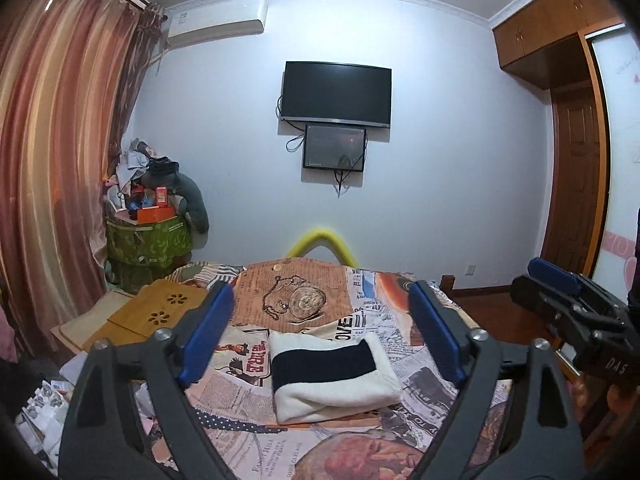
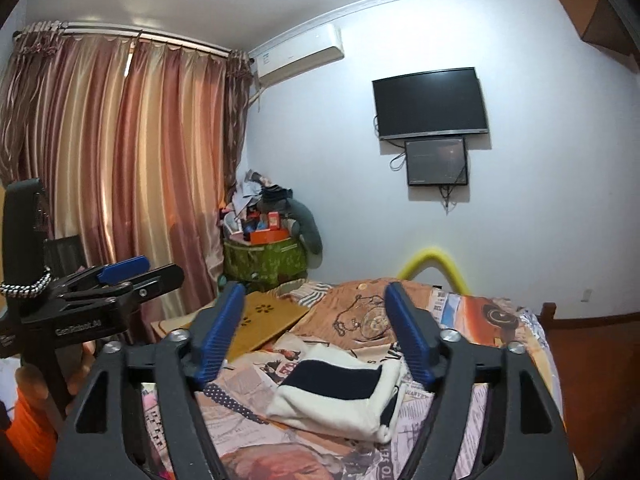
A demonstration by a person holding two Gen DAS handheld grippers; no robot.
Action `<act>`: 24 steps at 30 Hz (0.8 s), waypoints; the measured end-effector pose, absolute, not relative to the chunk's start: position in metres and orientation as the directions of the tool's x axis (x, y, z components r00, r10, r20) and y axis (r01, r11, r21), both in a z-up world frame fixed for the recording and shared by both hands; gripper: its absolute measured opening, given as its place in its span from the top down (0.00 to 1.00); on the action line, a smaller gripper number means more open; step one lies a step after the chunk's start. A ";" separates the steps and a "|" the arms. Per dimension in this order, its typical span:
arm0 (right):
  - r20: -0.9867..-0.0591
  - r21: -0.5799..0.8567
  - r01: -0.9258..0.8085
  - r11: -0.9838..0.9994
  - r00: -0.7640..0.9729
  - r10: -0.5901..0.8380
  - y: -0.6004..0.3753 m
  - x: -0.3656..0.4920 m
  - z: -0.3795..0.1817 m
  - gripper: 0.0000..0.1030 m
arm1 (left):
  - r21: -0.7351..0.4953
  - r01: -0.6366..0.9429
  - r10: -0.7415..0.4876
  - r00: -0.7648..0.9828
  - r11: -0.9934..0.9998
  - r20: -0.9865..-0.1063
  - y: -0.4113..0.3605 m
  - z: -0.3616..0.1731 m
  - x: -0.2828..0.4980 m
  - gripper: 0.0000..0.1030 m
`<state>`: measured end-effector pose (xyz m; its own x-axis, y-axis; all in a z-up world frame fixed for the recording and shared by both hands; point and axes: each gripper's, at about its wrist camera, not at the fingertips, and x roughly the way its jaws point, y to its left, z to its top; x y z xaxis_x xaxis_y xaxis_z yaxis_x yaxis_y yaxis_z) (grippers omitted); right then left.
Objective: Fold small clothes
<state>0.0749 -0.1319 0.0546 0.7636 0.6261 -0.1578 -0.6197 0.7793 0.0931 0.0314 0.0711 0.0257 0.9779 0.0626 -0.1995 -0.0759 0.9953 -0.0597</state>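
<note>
A small white garment with a broad dark navy stripe [image 1: 332,372] lies folded into a thick rectangle on the newspaper-print bedspread [image 1: 304,308]. My left gripper [image 1: 324,332] hangs above and short of it, blue pads wide apart, nothing between them. In the right wrist view the same folded garment [image 2: 340,392] lies below my right gripper [image 2: 316,336], which is also open and holds nothing. Each gripper shows in the other's view: the right one [image 1: 560,280] at the right edge, the left one [image 2: 128,268] at the left.
A bamboo lap tray [image 1: 160,312] lies on the bed's left side. A green bin heaped with boxes and clothes [image 1: 148,236] stands in the corner by the curtains [image 1: 60,160]. A yellow padded rail [image 1: 320,240] rises behind the bed. Wooden wardrobe and door [image 1: 576,184] on the right.
</note>
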 end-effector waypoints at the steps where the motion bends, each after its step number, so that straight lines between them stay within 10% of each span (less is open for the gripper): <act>1: -0.159 0.091 -0.612 0.786 0.770 0.618 -0.132 0.074 0.054 0.19 | -0.058 -0.079 0.066 0.978 0.995 -0.198 0.070 0.025 0.030 0.05; 6: -0.167 0.065 -0.575 0.816 0.800 0.577 -0.133 0.072 0.052 0.02 | -0.038 -0.105 0.096 0.977 0.994 -0.190 0.063 0.021 0.022 0.01; 24: -0.185 0.063 -0.558 0.827 0.808 0.559 -0.135 0.067 0.046 0.01 | -0.049 -0.106 0.094 0.975 0.993 -0.203 0.065 0.016 0.023 0.00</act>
